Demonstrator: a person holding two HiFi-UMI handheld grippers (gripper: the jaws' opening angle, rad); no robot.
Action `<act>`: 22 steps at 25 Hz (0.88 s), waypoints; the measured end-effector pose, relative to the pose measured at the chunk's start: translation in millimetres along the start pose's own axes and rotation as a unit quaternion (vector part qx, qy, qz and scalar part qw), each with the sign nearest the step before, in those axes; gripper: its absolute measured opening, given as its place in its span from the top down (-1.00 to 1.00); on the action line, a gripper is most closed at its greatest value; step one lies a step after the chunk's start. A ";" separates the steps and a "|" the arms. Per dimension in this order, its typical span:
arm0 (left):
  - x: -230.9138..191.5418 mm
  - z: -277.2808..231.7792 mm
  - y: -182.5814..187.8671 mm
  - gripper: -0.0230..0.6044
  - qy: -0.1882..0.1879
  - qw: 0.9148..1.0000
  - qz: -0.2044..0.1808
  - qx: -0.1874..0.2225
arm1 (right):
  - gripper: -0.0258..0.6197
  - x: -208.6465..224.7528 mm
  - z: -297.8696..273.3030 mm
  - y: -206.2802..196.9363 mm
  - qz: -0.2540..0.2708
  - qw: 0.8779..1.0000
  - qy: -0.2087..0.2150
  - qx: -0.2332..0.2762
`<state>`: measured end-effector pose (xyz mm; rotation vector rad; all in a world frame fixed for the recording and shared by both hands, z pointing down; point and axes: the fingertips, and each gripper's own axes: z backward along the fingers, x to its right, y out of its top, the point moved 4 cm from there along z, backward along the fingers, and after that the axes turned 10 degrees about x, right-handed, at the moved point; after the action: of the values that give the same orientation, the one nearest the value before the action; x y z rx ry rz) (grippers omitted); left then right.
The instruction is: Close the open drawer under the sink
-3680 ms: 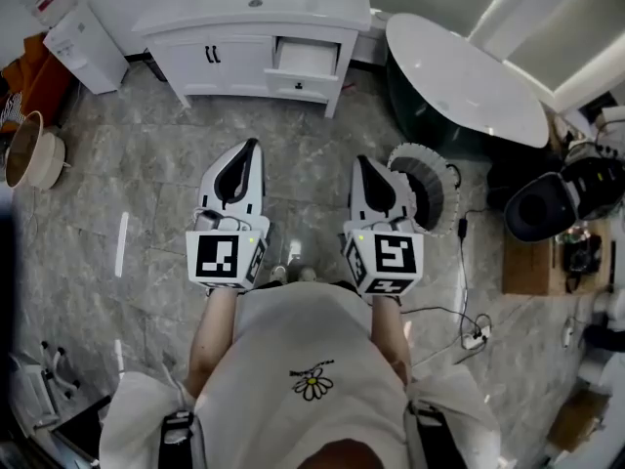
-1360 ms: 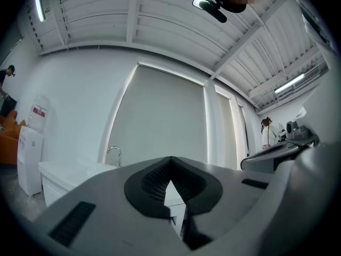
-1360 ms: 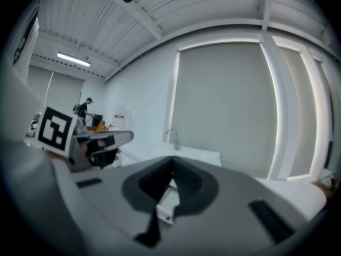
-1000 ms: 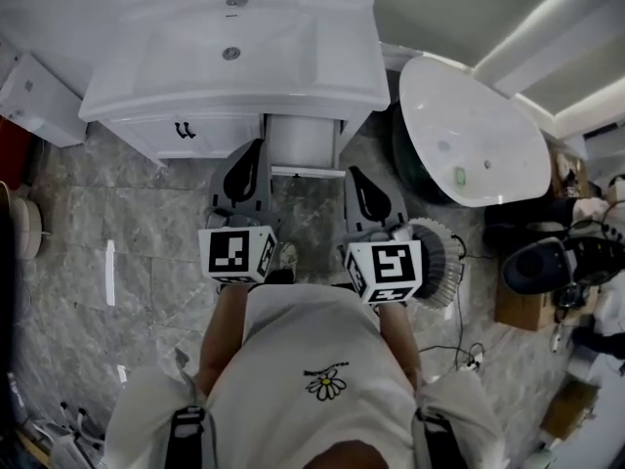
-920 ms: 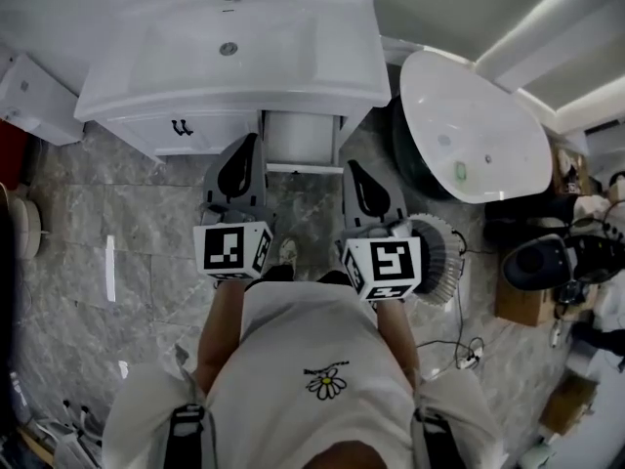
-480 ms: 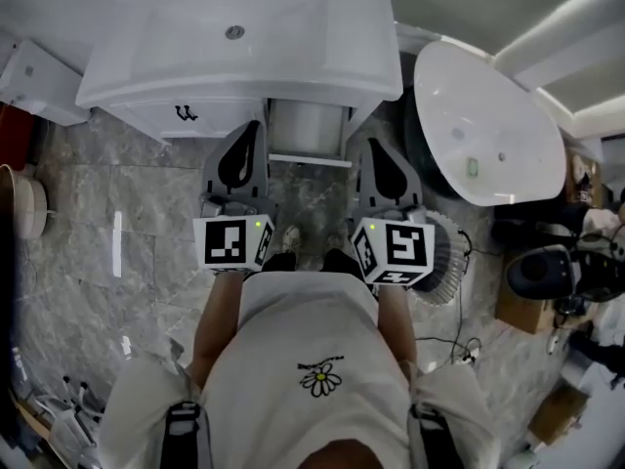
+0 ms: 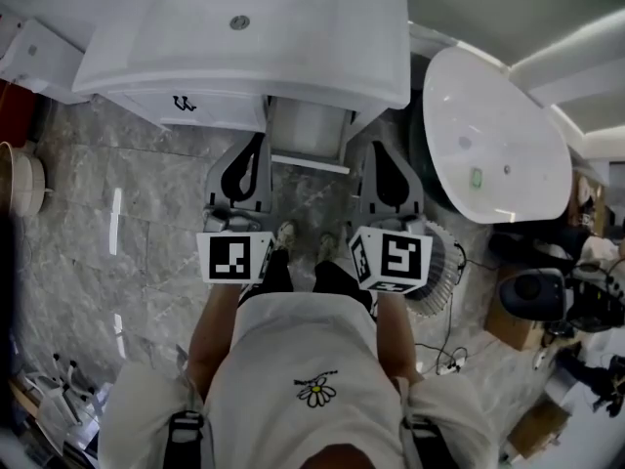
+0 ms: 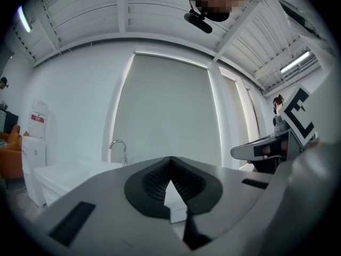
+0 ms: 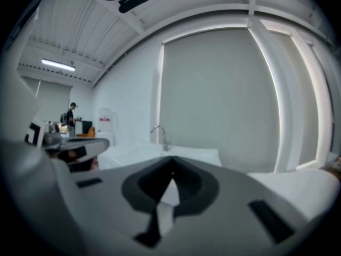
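The white vanity (image 7: 146,106) with its sink (image 7: 244,37) fills the top of the head view. Its drawer (image 7: 308,133) stands pulled out under the basin, front panel (image 7: 311,163) towards me. My left gripper (image 7: 259,142) is shut and empty, its tip just left of the drawer's front. My right gripper (image 7: 374,149) is also shut with nothing in it, just right of the drawer. In the left gripper view the shut left gripper (image 8: 170,159) points level at the faucet (image 8: 118,145). In the right gripper view the right gripper (image 9: 171,170) faces the same faucet (image 9: 160,135).
A white oval tub (image 7: 493,154) stands close on the right. A round ribbed fan-like object (image 7: 435,272) sits on the floor behind the right gripper, with cables (image 7: 444,364) beyond. A white unit (image 7: 34,52) and a basket (image 7: 15,179) are at the left.
The person has stepped up to the vanity. Both grippers have moved forward and now flank the open drawer's front. Both stay shut.
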<state>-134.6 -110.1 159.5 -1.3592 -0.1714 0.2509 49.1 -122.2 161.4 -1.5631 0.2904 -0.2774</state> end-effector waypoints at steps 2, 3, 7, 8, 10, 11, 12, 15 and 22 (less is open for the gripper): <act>-3.1 -4.7 -17.7 0.86 -0.002 1.000 -0.006 -0.012 | 0.83 5.0 -6.3 -14.1 0.001 1.000 0.000 -0.009; -5.0 -7.6 -28.5 0.86 -0.001 1.000 -0.006 -0.021 | 0.83 8.1 -10.5 -21.3 0.000 1.000 0.000 -0.013; -10.4 -11.6 -73.4 0.86 0.014 0.999 0.003 -0.039 | 0.83 17.2 -24.1 -53.1 0.001 1.000 0.001 -0.020; -11.5 -10.0 -86.5 0.86 0.016 0.999 0.002 -0.041 | 0.83 17.0 -26.8 -63.3 -0.001 1.000 0.005 -0.022; -12.8 -2.2 -116.6 0.86 0.018 0.999 -0.006 -0.050 | 0.83 14.5 -30.4 -87.6 -0.007 0.999 0.017 -0.028; -13.4 2.2 -133.4 0.86 0.019 0.998 -0.011 -0.058 | 0.83 13.5 -32.6 -100.8 -0.008 0.999 0.023 -0.031; -13.9 5.7 -149.9 0.86 0.023 0.998 -0.011 -0.065 | 0.83 12.9 -34.9 -114.2 -0.007 0.999 0.027 -0.033; -10.7 19.6 -188.9 0.86 0.038 0.996 0.006 -0.079 | 0.83 11.1 -33.8 -155.7 -0.008 0.999 0.024 -0.044; 1.0 47.2 -251.8 0.86 0.040 0.993 -0.017 -0.107 | 0.83 3.5 -25.5 -226.3 -0.019 0.997 0.026 -0.068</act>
<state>-126.4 -113.1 415.5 -1.5749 -0.1587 0.1522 45.6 -145.2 387.9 -1.6983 0.3255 -0.3342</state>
